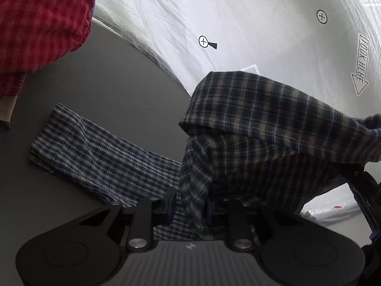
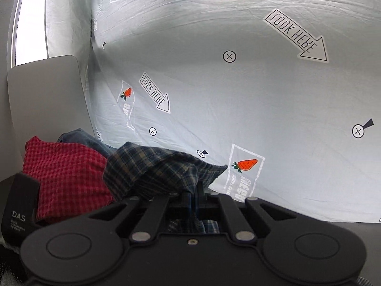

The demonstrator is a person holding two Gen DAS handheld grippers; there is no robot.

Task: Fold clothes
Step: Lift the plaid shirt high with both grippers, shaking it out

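Two pairs of tongs hold the same dark plaid garment, which hangs lifted above the grey desk. The left tongs are nearly closed, and a fold of the plaid cloth passes between their fingers, so they pinch it at its lower edge. The right tongs are also closed tight on an edge of this garment; the cloth comes out between the fingers and bunches up just beyond them. In the left wrist view, the garment drapes over itself in the right half, with its upper part folded over the lower one. A lighter checked cloth lies flat on the desk to the left, and its near end reaches under the dark garment. A red checked garment lies far left on the desk; in the right wrist view it sits left of the held cloth, with a blue piece behind it. A white printed sheet with arrows and carrot pictures covers the far side.
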